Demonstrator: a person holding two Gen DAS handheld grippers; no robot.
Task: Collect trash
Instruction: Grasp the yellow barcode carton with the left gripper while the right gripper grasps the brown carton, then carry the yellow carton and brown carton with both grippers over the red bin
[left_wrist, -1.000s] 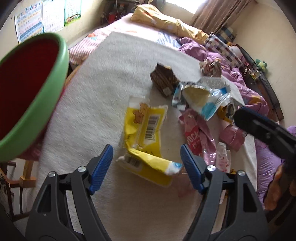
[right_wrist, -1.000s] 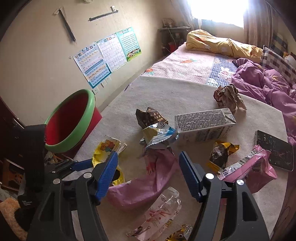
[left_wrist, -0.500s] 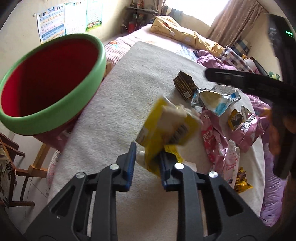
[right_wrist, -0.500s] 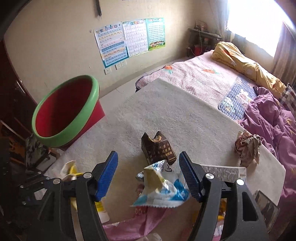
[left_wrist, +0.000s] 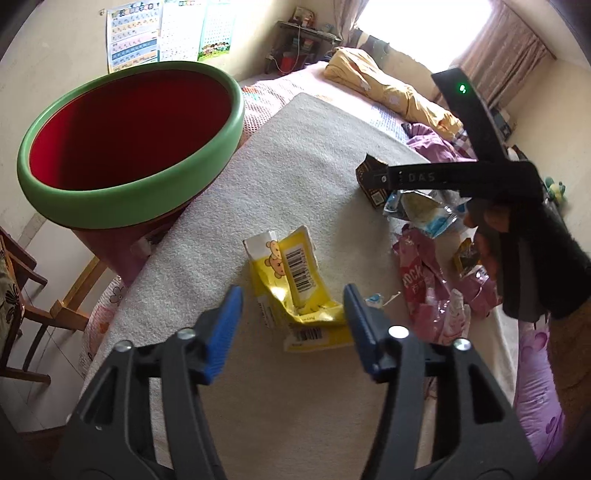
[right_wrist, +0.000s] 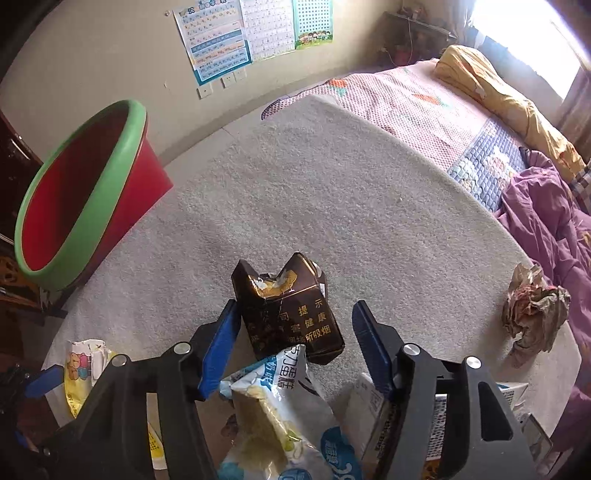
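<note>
A crumpled yellow wrapper (left_wrist: 295, 284) with a barcode lies on the white cloth. It sits loose between the blue fingers of my left gripper (left_wrist: 291, 299), whose jaws are opening with no pad pressing on it. In the right wrist view a torn dark brown cigarette pack (right_wrist: 288, 317) stands between the fingers of my right gripper (right_wrist: 295, 310). Those jaws are closing; the left pad is almost at the pack and a gap shows on the right side. A red bin with a green rim (left_wrist: 122, 206) stands past the table's left edge (right_wrist: 81, 192).
A blue and white snack bag (right_wrist: 280, 406) lies under the right gripper, beside a white carton (right_wrist: 373, 402). Pink wrappers (left_wrist: 424, 284) lie at the right. Crumpled brown paper (right_wrist: 535, 306) sits near the far edge. A bed with purple bedding (right_wrist: 546, 206) lies behind, and wooden chair legs (left_wrist: 74, 302) below left.
Half a second ago the left gripper was shut on the yellow wrapper and held it up; now its jaws stand apart and the wrapper lies on the cloth. The right gripper has come down around the brown pack.
</note>
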